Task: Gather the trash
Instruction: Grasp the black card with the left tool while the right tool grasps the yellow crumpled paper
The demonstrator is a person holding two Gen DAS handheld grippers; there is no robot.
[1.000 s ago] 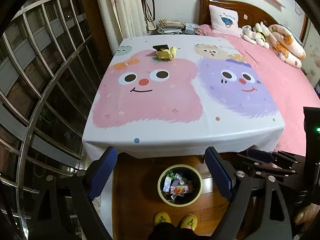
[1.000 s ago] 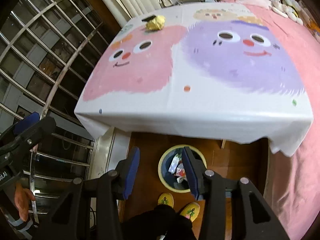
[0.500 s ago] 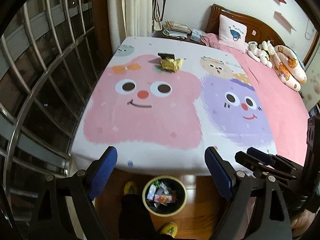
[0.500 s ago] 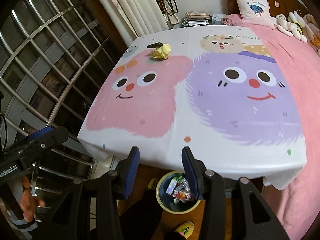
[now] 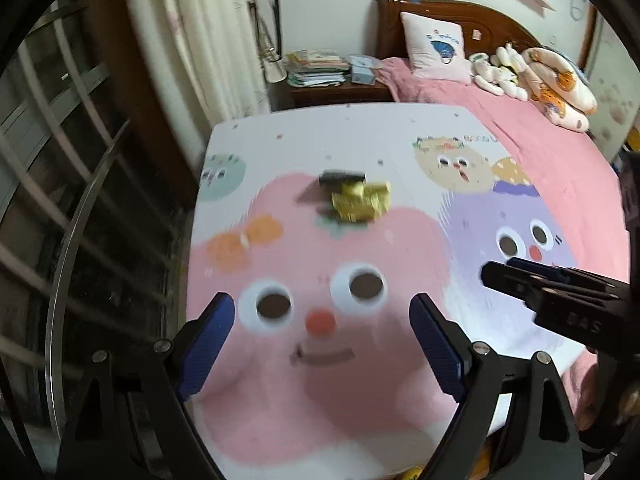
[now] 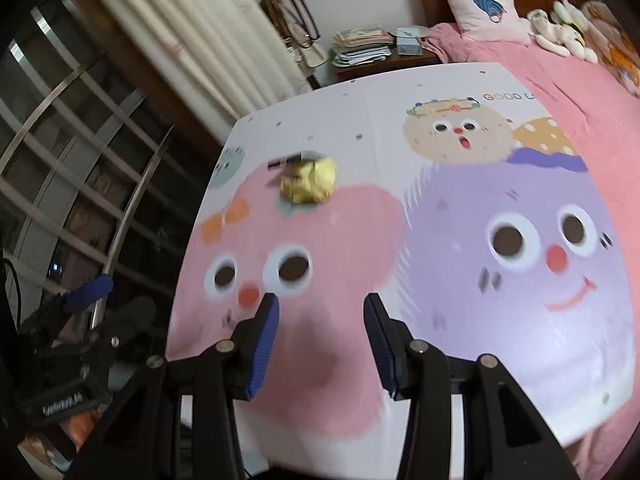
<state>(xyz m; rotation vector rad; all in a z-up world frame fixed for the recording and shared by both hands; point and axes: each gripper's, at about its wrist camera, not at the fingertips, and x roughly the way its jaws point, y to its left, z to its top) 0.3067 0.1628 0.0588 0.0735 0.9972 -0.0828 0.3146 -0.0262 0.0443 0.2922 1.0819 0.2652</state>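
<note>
Left tongs point(image 5: 322, 344) are spread wide and hold nothing; right tongs point(image 6: 318, 340) are spread too — less widely, also bare. Both hang over the worktop point(image 6: 400, 128) with its cartoon-face cloth. Well ahead of them lies a crumpled yellow wrapper point(image 5: 361, 201) — a blurred dark scrap point(image 5: 342, 178) touching its far side.

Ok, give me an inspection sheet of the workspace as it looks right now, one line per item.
Surface: cartoon tablecloth, flat on the table.
Job's things: yellow crumpled wrapper at the far end, a dark flat item just behind it.
Clutter: nothing seen.
Grippers: left gripper open, empty; right gripper open, empty.
Cables: cords hanging by the curtain.
Surroundings: pink bed, pillow, stacked books, window bars.
</note>
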